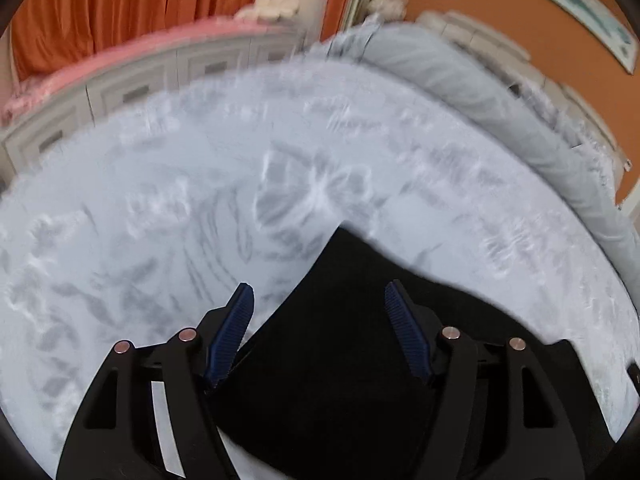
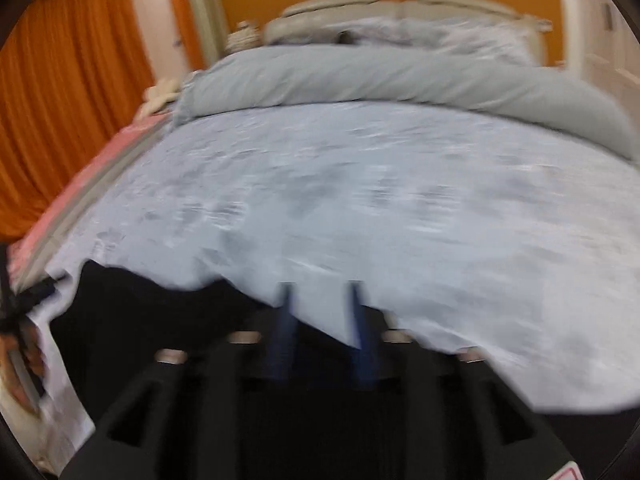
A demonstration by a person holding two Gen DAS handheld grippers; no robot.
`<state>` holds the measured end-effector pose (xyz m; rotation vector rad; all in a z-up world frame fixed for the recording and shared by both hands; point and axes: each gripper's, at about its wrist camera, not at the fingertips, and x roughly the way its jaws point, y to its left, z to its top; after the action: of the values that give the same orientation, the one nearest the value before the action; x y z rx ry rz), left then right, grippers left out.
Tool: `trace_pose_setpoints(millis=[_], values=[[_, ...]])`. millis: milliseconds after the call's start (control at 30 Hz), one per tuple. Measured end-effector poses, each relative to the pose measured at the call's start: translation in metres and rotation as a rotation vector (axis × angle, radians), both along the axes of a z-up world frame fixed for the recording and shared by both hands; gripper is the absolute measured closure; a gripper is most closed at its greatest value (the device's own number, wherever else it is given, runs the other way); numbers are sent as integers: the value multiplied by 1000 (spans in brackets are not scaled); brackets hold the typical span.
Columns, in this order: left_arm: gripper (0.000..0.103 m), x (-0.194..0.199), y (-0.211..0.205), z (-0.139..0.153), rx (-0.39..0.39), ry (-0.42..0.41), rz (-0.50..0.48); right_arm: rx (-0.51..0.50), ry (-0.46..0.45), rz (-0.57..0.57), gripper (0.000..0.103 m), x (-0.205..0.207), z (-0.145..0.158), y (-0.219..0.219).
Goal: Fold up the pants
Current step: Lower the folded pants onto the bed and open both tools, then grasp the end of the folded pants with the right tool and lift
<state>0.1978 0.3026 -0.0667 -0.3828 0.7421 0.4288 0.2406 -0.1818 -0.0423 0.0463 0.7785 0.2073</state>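
Observation:
The black pants (image 1: 340,340) lie on the pale blue patterned bed sheet (image 1: 160,208), one pointed corner reaching away from me. In the left wrist view my left gripper (image 1: 318,292) hovers over that dark cloth with its blue pads (image 1: 236,320) spread wide apart, and nothing is pinched between them. The right wrist view is blurred. There the pants (image 2: 160,300) form a black band along the near edge of the sheet (image 2: 400,200). My right gripper (image 2: 320,292) stands over the cloth's edge, jaws apart, with bare sheet showing in the gap.
A rolled grey-blue duvet (image 2: 380,76) lies across the far end of the bed, below the headboard (image 2: 400,4). To the left are white drawers (image 1: 120,84) with a pink cover (image 1: 120,60) and orange curtains (image 1: 140,0). The walls are orange.

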Motion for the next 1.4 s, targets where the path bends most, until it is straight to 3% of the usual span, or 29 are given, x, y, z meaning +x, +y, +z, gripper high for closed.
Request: trace_pose_setpoints(millis=[100,200,300,433,600,700,733,767,833,1000,1067,1133,1167,1300,1400], values=[[36,-23,-41,44,69,-68,-74,-114,-31,-176,51,-56,7,-95],[15,-48,-96,78,94,-81,-188,-210,-14,-415,51,-101,4,-198],[12,-77,-152,89,75,-80,-302,-118,11,-619,51,-151,0,-297],[12,-105,-215,69,44,-25,-423,-1,112,-737,50,-196,-31,-377],[12,-108,-265,22,35,29,-465,198,119,-714,50,-209,-61,-405],[12,-100,-270,4,9,49,-475,156,104,-671,55,-201,-61,-393],[12,-97,-271,0,9,48,-474,140,104,-642,65,-195,-62,-388],[12,-96,-272,-2,19,49,-468,124,117,-629,92,-193,-63,-388],[12,-92,-272,-7,58,63,-454,90,140,-622,95,-187,-64,-384],[12,-81,-267,-16,63,95,-451,66,95,-638,95,-206,-34,-379],[12,-78,-268,-16,62,97,-454,37,162,-659,95,-205,-56,-386],[12,-77,-269,-15,64,92,-459,56,218,-651,94,-201,-83,-391],[12,-77,-271,-15,70,88,-463,37,170,-651,90,-204,-81,-388],[12,-81,-272,-12,91,81,-464,43,121,-689,46,-212,-58,-387],[12,-82,-267,-8,63,72,-461,86,145,-723,46,-214,-68,-396]])
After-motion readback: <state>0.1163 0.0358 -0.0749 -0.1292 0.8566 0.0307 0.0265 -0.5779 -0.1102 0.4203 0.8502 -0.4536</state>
